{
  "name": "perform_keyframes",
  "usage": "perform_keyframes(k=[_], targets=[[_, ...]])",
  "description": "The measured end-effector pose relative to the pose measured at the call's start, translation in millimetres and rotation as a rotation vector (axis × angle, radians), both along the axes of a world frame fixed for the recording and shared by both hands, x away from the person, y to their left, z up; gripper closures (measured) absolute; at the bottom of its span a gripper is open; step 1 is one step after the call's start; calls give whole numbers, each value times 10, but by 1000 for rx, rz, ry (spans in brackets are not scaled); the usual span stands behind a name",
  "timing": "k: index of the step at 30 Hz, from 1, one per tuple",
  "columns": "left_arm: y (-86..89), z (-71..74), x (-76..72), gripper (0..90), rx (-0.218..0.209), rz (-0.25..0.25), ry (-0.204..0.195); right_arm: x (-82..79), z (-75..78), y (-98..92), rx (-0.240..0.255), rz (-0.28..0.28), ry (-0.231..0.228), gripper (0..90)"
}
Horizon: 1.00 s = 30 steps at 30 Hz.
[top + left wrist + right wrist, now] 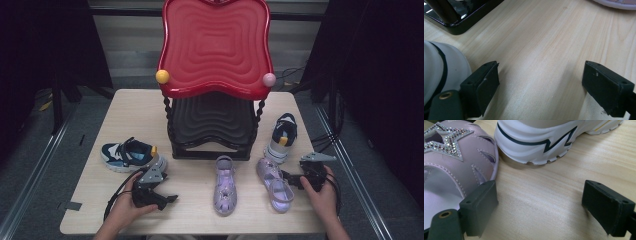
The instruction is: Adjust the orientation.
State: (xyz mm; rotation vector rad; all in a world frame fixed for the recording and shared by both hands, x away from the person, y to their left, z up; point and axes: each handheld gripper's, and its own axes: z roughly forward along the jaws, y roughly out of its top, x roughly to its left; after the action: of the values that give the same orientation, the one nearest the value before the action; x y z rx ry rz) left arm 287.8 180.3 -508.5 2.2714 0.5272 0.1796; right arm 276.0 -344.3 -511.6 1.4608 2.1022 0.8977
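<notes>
Black claws (170,199), grey three-cornered plates

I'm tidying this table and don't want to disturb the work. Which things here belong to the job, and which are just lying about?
In the job, judging by where the grippers sit:
- blue sneaker, beside the left gripper
- right purple sandal, beside the right gripper

Probably waiting their turn or unused:
- middle purple sandal
- white sneaker
- red-and-black shoe rack
- cables

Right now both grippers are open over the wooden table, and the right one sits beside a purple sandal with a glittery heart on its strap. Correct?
Not quite: the right gripper view shows a glittery star, not a heart, on the purple sandal. The rest holds: the left gripper and the right gripper are open over the wooden table.
</notes>
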Motion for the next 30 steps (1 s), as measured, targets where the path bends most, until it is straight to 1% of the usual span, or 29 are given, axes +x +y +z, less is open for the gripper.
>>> perform_keyframes(k=[7,10,12,14,15,16,17,18,19,20,21,24,25,26,27,30], targets=[[-2,4,-4,134,6,6,0,0,0,0,0,0,0,123],[-13,6,-14,141,7,20,-3,0,0,0,0,0,0,123],[-24,24,-18,156,16,33,7,0,-1,-1,-1,1,-1,123],[-33,56,-11,179,39,58,22,0,0,0,0,0,0,123],[-43,76,-8,220,53,63,34,0,0,0,0,0,0,123],[-55,103,-10,220,68,60,41,0,0,0,0,0,0,123],[-68,129,-13,242,67,45,49,1,-1,-1,-2,1,-1,123],[-87,164,-19,242,74,34,49,1,-1,-1,-2,1,-1,123],[-138,249,-27,244,88,0,49,0,0,0,0,0,0,123],[-138,249,-27,247,88,0,49,0,0,0,0,0,0,123],[-172,294,-36,249,95,-16,53,-1,0,0,1,-1,1,123],[-312,416,-61,255,144,-87,51,-1,0,0,1,-1,1,123],[-439,477,-87,262,167,-136,49,0,-1,0,-1,0,-1,123],[-508,494,-106,274,162,-157,52,-1,1,1,1,-1,1,123],[-508,494,-106,287,162,-157,52,-1,0,1,1,-1,1,123],[-712,536,-161,305,161,-201,74,-1,1,1,1,-1,1,123]])
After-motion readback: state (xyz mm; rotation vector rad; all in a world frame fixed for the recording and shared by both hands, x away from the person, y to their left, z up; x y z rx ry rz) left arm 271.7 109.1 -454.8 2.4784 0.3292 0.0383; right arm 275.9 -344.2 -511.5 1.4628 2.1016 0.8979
